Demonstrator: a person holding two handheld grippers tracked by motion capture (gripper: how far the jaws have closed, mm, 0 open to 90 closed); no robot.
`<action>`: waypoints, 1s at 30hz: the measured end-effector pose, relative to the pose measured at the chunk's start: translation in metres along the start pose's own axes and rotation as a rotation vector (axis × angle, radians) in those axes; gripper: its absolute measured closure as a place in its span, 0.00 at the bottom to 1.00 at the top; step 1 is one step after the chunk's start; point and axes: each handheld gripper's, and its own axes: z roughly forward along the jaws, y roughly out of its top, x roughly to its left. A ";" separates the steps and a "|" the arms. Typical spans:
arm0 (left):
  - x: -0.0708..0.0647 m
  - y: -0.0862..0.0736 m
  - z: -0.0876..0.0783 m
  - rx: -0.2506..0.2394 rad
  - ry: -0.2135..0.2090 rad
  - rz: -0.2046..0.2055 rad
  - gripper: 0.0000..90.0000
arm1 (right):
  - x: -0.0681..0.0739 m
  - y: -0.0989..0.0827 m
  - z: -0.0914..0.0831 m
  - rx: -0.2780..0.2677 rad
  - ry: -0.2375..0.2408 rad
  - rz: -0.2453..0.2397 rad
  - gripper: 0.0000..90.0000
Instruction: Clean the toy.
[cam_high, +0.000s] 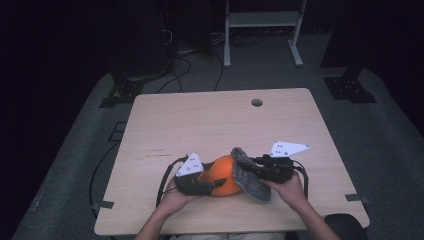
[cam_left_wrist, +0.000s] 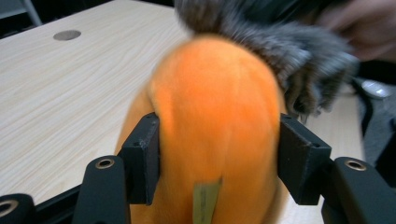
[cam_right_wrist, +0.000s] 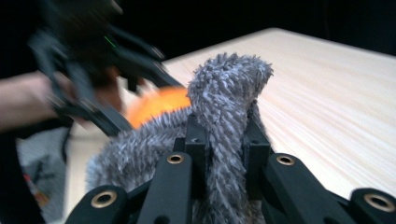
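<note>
An orange plush toy (cam_high: 222, 175) lies on the wooden table (cam_high: 210, 120) near its front edge, with a grey furry piece (cam_high: 248, 177) wrapped against its right side. My left gripper (cam_left_wrist: 219, 158) has both pads pressed against the sides of the orange plush (cam_left_wrist: 215, 102); a small tan tag hangs low on the toy. The grey fur (cam_left_wrist: 289, 51) drapes over the plush's far end. My right gripper (cam_right_wrist: 224, 140) is shut on an upright fold of the grey fur (cam_right_wrist: 229, 84), and the orange plush (cam_right_wrist: 161, 105) sits just behind it.
A round cable hole (cam_high: 256, 102) sits near the table's far edge. Beyond the table are a white frame (cam_high: 262, 30) and cables on the dark floor. Both of the person's hands come in over the front edge.
</note>
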 end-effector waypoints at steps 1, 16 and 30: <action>0.000 0.000 0.001 0.019 0.007 0.007 0.44 | -0.002 -0.002 0.001 0.014 -0.007 0.009 0.85; 0.001 -0.002 0.013 0.026 0.015 -0.010 0.37 | 0.000 -0.002 0.006 0.034 -0.020 0.003 0.85; -0.001 -0.002 0.014 0.031 0.021 0.012 0.40 | 0.008 0.001 0.004 0.040 -0.019 -0.045 0.85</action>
